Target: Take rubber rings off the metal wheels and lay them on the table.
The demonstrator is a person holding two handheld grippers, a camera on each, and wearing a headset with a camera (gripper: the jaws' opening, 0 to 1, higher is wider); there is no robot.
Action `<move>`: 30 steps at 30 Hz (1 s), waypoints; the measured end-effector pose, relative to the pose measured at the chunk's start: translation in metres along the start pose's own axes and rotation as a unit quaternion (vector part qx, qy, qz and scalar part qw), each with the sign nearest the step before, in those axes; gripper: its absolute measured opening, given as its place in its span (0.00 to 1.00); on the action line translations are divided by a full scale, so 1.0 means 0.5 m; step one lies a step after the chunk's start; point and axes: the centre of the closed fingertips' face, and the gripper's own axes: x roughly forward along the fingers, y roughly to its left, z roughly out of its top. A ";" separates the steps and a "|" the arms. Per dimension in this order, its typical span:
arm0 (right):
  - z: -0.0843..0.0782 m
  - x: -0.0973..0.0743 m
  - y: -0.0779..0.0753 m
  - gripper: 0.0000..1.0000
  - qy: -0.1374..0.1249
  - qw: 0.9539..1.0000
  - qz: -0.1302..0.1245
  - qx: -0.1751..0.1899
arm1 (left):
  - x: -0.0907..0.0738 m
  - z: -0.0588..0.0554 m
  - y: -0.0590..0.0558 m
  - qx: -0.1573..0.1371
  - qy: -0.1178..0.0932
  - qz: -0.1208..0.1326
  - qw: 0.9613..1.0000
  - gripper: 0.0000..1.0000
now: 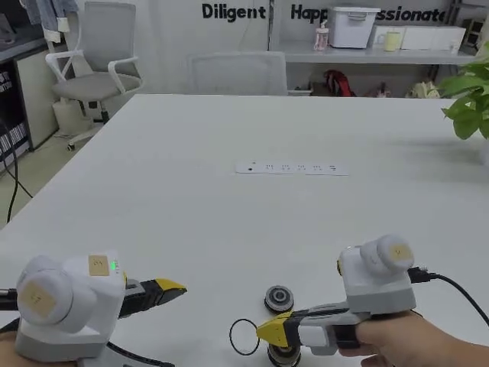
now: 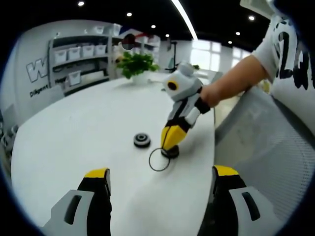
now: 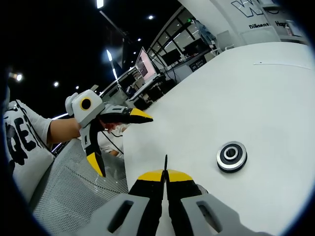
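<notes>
Holds the left gripper (image 2: pixel 161 172) low at the near left, jaws wide apart, nothing between them. Holds the right gripper (image 1: pixel 267 330) with jaws pressed together. Seems to pinch the edge of a thin black rubber ring (image 1: pixel 244 337), seen as a dark line between the tips in the right gripper view. Looks already free of the near wheel (image 1: pixel 284 356), just under that gripper, and lies flat on the table (image 1: pixel 229 214) or almost so; cannot tell if set down fully.

Counts one ring as off, needing only the release. Leaves the far wheel (image 1: pixel 279 298), a little beyond, apparently with its dark band on.

Further out, finds a white power strip (image 1: pixel 290 168) flat on the pale matte top. Then meets an office chair (image 1: pixel 95 61), a green plant (image 1: pixel 467 103) and a shelf (image 1: pixel 359 53) with white boxes (image 1: pixel 351 27).
</notes>
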 end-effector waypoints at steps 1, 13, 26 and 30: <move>-0.001 0.003 0.002 0.00 0.001 1.000 0.002 0.000 | 0.000 -0.001 0.000 0.000 0.000 0.000 1.000 0.86; -0.016 0.036 0.006 0.00 0.026 1.000 -0.002 -0.017 | 0.000 -0.001 0.004 -0.002 -0.001 0.002 1.000 0.86; -0.025 0.039 -0.007 0.06 0.037 0.997 -0.026 -0.061 | -0.001 -0.003 0.003 -0.006 0.000 0.003 1.000 0.85; -0.026 0.039 -0.010 0.12 0.039 0.996 -0.031 -0.072 | 0.000 -0.001 0.002 -0.005 0.000 0.003 1.000 0.85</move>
